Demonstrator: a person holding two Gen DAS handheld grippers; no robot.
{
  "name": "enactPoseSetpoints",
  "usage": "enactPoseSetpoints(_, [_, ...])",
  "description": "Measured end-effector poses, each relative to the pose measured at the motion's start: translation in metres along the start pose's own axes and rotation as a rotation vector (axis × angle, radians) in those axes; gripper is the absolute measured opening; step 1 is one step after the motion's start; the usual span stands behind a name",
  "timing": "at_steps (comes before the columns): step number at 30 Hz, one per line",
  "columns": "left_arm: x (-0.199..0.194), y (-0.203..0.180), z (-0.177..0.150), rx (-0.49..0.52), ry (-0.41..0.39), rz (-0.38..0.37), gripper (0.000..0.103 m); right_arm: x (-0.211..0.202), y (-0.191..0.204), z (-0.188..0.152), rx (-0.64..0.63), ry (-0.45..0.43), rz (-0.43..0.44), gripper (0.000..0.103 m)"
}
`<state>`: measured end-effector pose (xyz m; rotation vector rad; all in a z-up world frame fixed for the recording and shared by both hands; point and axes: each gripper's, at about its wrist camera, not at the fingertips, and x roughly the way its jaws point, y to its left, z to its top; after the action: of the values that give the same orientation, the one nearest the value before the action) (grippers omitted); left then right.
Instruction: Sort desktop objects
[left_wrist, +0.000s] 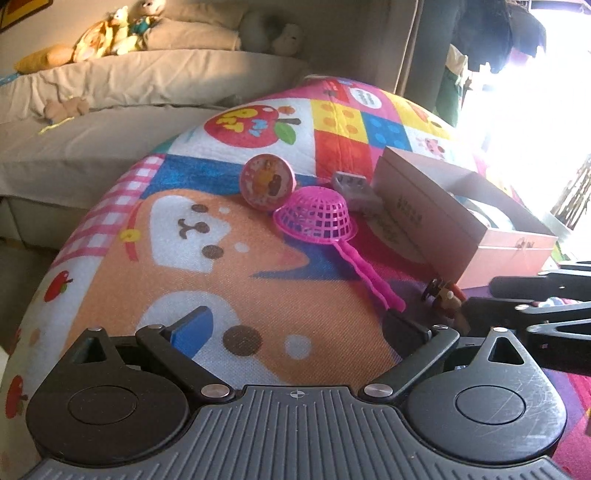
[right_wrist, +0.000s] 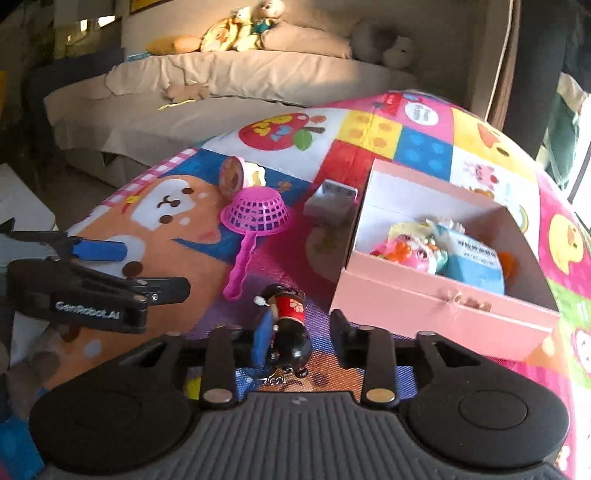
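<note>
Doll figurine lies between the right gripper fingers, which stand apart around it. Left gripper hangs spread wide, empty, near the pink strainer.

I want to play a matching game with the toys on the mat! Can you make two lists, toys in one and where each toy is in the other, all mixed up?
Toys:
1. pink strainer
2. little doll
3. blue packet
4. round tin

Places:
A. inside the pink box
B. between the right gripper fingers
C. upside down on the mat, handle pointing toward the cameras
D. just behind the strainer, standing on its edge

Pairs: 1-C, 2-B, 3-A, 4-D
</note>
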<state>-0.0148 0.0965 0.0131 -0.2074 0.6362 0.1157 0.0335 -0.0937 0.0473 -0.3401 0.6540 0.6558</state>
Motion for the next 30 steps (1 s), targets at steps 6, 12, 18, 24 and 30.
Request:
enactPoseSetpoints(6, [0.004, -0.007, 0.001, 0.047, 0.025, 0.022, 0.101, 0.026, -0.003, -0.007, 0.017, 0.03, 0.053, 0.03])
enactPoseSetpoints(12, [0.009, -0.02, 0.014, 0.14, 0.016, 0.006, 0.101, 0.007, -0.038, -0.028, 0.055, 0.035, -0.042, 0.03])
enactPoseSetpoints(18, [0.027, -0.041, 0.063, 0.163, -0.054, -0.04, 0.096, -0.015, -0.092, -0.057, 0.206, -0.022, -0.153, 0.042])
enactPoseSetpoints(24, [0.083, -0.052, 0.108, 0.191, 0.037, -0.097, 0.068, -0.027, -0.118, -0.082, 0.395, -0.141, -0.145, 0.053])
enactPoseSetpoints(30, [0.135, -0.072, 0.118, 0.239, 0.118, -0.1, 0.073, -0.029, -0.13, -0.085, 0.457, -0.171, -0.124, 0.065])
